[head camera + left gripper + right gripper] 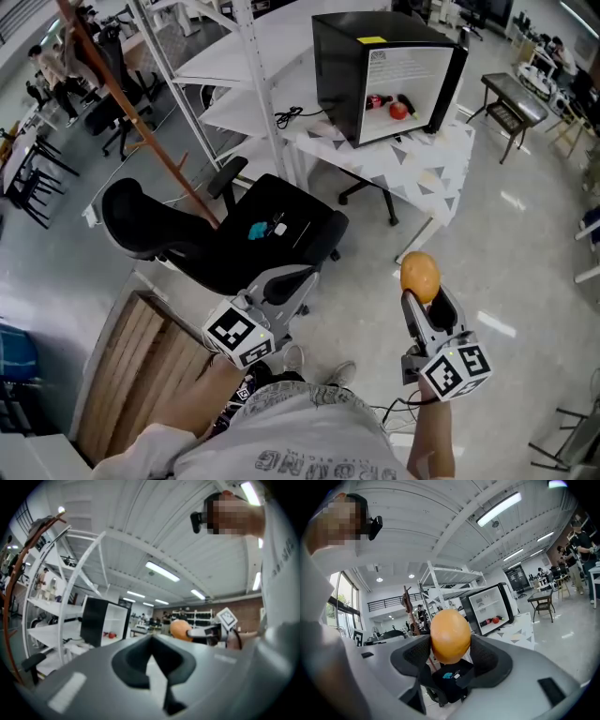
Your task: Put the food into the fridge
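A round orange [419,275] is held up over the floor, and my right gripper [418,294] is shut on it. In the right gripper view the orange [450,634] fills the gap between the dark pads. The black mini fridge [375,70] stands on a table well ahead, with its door open and red food [398,109] on its white lower shelf. My left gripper [284,281] hangs low near a chair, its jaws shut with nothing in them. From the left gripper view the fridge [101,620] is to the left and the orange [179,630] to the right.
A black office chair [281,230] with a small teal item [257,231] on its seat stands between me and the cloth-covered table [441,164]. White shelving [234,84] rises at the left of the fridge. A wooden board [141,366] lies at lower left, and a bench [514,98] stands at far right.
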